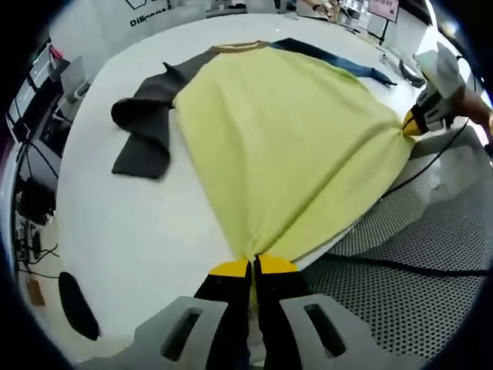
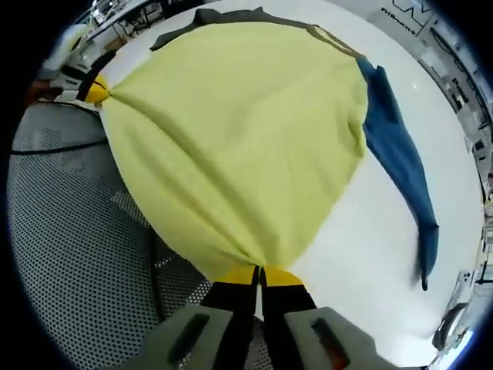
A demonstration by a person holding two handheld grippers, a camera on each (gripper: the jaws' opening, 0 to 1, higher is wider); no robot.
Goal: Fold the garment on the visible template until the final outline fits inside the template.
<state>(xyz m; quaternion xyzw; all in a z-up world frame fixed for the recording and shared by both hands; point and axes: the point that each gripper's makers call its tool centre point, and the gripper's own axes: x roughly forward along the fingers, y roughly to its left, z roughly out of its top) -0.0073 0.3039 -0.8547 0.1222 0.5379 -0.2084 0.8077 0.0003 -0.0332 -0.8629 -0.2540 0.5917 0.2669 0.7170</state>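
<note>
The left gripper (image 1: pixel 253 266) is pinched tight on one bottom corner of the shirt (image 1: pixel 293 146). The right gripper (image 2: pixel 259 271) is pinched tight on the other bottom corner. The yellow cloth is pulled flat between them, and the rest lies on the white table (image 1: pixel 139 231). One sleeve is dark grey (image 1: pixel 146 127), the other blue (image 2: pixel 397 154). The shirt looks soft, light and floppy, so it will sag and wrinkle. The corners look like good places to hold.
</note>
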